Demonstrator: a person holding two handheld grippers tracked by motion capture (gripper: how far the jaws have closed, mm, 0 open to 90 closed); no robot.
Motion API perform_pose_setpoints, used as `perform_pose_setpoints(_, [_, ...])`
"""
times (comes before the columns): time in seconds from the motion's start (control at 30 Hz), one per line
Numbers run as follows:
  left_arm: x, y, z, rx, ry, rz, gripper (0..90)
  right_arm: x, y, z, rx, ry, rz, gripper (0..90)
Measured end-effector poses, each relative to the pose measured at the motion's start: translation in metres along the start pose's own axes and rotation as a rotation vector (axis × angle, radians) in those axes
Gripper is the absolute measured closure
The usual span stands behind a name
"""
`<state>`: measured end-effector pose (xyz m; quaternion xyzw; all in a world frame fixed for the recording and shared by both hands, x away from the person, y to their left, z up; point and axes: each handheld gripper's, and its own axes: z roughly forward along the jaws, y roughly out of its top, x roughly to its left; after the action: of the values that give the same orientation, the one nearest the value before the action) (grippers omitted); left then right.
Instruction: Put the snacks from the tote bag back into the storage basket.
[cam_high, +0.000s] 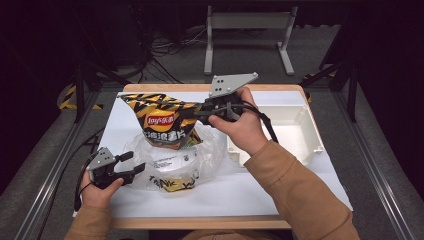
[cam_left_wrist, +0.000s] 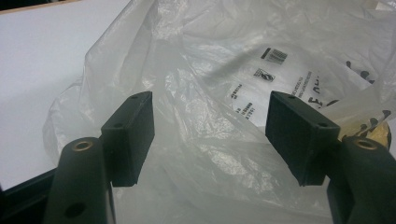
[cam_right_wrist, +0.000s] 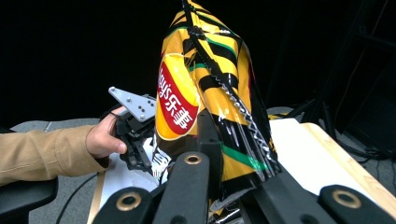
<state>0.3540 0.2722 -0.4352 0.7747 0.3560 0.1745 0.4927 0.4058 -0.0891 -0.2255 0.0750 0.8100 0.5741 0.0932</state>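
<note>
Spreading across most of the frame in the high view, the white worktop (cam_high: 300, 192) carries a white plastic tray (cam_high: 305, 131) on its right and a crumpled clear plastic bag (cam_high: 167, 162) near the middle. Above the bag's mouth hangs the chip bag (cam_high: 160, 121), yellow and black with a red logo, pinched at its side seal by the right gripper (cam_high: 196, 113), whose jaws are closed tight on the foil. The left gripper (cam_high: 134, 163) sits at the clear bag's near-left edge with its jaws wide apart, gripping nothing, plastic film lying between them. The step looks like loading the chips into the clear bag; doing it well probably means first closing the left jaws on the near rim of the film and lifting it so the mouth stays open, then lowering the chips bottom corner first, slowly, so the film does not fold shut. The left gripper view reveals printed labels and a barcode (cam_left_wrist: 274, 55) on the film, unreadable from above, while the right gripper view shows the crimped seal (cam_right_wrist: 233, 100) caught between the jaws.
</note>
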Motion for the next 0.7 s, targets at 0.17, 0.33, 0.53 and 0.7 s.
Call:
perform_pose_setpoints(0.17, [-0.001, 0.001, -0.002, -0.019, 0.009, -0.005, 33.8, -0.004, 0.000, -0.015, -0.003, -0.020, 0.002, 90.0])
perform_pose_setpoints(0.33, [-0.002, 0.001, -0.004, -0.037, 0.013, -0.014, 33.6, -0.009, -0.001, -0.031, -0.003, -0.029, 0.010, 90.0])
perform_pose_setpoints(0.53, [-0.003, 0.001, -0.007, -0.046, 0.025, -0.010, 33.3, -0.017, -0.006, -0.051, 0.002, -0.052, 0.022, 90.0])
perform_pose_setpoints(0.7, [-0.004, 0.001, -0.011, -0.046, 0.027, -0.012, 32.6, -0.021, -0.008, -0.064, 0.004, -0.074, 0.024, 90.0])
